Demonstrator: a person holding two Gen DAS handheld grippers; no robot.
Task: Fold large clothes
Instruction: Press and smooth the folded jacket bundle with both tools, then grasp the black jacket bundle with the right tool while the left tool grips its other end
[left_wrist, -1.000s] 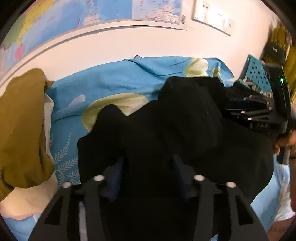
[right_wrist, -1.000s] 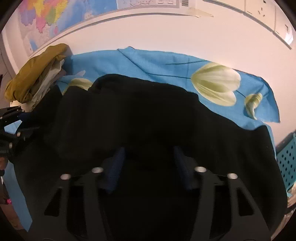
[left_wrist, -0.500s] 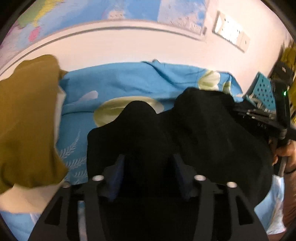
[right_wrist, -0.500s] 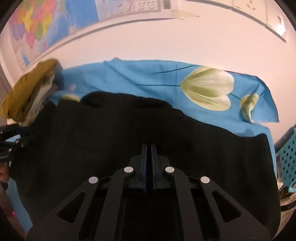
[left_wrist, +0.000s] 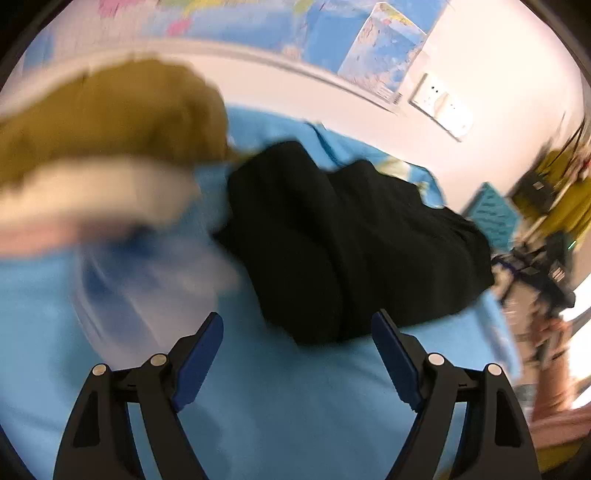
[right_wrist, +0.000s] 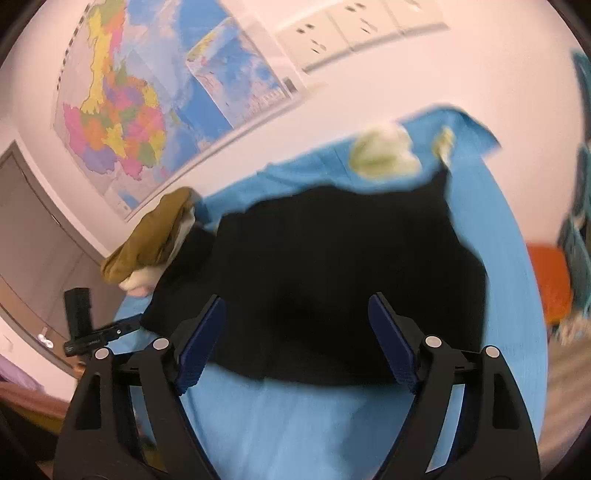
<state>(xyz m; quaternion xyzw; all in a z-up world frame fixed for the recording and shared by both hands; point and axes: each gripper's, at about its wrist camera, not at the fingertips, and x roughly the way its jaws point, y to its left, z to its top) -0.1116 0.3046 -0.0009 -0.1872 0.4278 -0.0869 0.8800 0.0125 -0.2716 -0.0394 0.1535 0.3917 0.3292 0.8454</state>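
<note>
A black garment (left_wrist: 343, 240) lies bunched and folded over on the blue sheet (left_wrist: 295, 413). My left gripper (left_wrist: 297, 317) hovers just short of its near edge. Its jaws are opening wide and nothing is pressed between the blue pads (left_wrist: 199, 354). In the right wrist view the same black garment (right_wrist: 332, 258) spreads across the sheet (right_wrist: 332, 424). My right gripper (right_wrist: 295, 299) is over its near hem, its jaws also opening, and the pads (right_wrist: 201, 339) touch no cloth. Motion blurs both views.
An olive garment (left_wrist: 110, 118) sits on pale folded cloth (left_wrist: 92, 192) at the sheet's left end. A blue crate (left_wrist: 491, 214) stands past the right end, and an orange object (right_wrist: 546, 280) lies beside the bed. A map (right_wrist: 129, 110) hangs on the wall behind.
Both grippers let go of the black garment, spread their jaws and drew back toward the near edge of the sheet. The right one was shut half a second ago. The garment now rests on the sheet.
</note>
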